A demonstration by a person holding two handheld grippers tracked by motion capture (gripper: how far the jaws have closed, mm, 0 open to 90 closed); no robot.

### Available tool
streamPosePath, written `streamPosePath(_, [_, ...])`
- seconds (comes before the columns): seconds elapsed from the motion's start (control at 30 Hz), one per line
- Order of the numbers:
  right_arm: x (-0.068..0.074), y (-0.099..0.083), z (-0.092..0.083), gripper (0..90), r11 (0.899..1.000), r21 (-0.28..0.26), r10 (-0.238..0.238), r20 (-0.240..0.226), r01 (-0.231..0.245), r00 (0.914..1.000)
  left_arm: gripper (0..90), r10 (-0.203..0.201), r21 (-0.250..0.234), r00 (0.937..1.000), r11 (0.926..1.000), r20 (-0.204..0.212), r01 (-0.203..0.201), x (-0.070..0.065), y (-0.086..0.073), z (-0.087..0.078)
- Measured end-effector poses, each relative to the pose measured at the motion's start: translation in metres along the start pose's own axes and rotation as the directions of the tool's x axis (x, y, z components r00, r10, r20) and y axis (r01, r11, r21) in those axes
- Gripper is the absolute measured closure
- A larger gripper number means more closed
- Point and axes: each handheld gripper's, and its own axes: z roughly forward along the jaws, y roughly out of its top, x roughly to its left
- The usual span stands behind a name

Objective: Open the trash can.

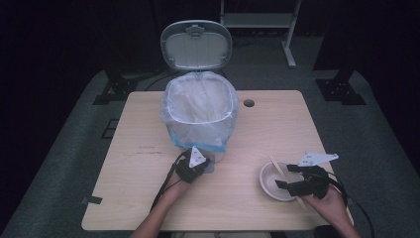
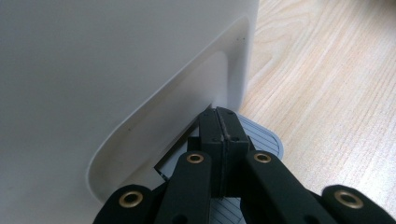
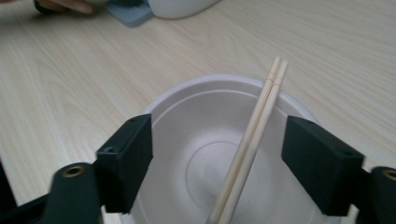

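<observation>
Right now my left gripper sits at the foot of the white plastic pedal bin, which stands near the middle of the pale wooden table with its lid swung up and a clear liner bag with a blue lower part folded over its rim. In the left gripper view its two black jaws are pressed flat together with nothing between them, their tips resting over the grey ribbed foot pedal just under the bin's white wall. Whether they actually press on the pedal I cannot tell.

My right gripper is well apart from the bin, at the near right part of the table, held over the round white paper bowl. A pair of light wooden chopsticks lies slanted across that bowl, one end sticking out past the far rim, the other running towards my right hand. In the right gripper view the jaws stand wide, one to each side of the bowl, and the chopsticks pass through the gap between them, nearer one pad but touching neither. So that gripper grips nothing; the bowl and sticks rest on the table by themselves.
</observation>
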Motion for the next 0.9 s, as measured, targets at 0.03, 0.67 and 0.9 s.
streamPosePath(0.03, [0.0, 0.001, 0.003, 27.9, 1.0, 0.019, 0.002, 0.006, -0.002, 1.0, 90.0, 0.0, 0.0, 1.0, 1.0, 0.0, 0.0, 0.0, 0.0, 0.0])
streamPosePath(0.67, [-0.009, 0.008, 0.019, 61.6, 0.98, 0.195, 0.025, 0.047, -0.033, 0.9986, 90.0, 0.004, 0.0, 1.0, 1.0, 0.001, -0.004, 0.0, 0.0, 0.0])
streamPosePath(0.9, [-0.009, 0.009, 0.027, 77.0, 0.973, 0.232, 0.008, 0.032, -0.015, 0.9995, 90.0, 0.001, -0.003, 1.0, 1.0, 0.002, -0.001, 0.0, 0.0, 0.0])
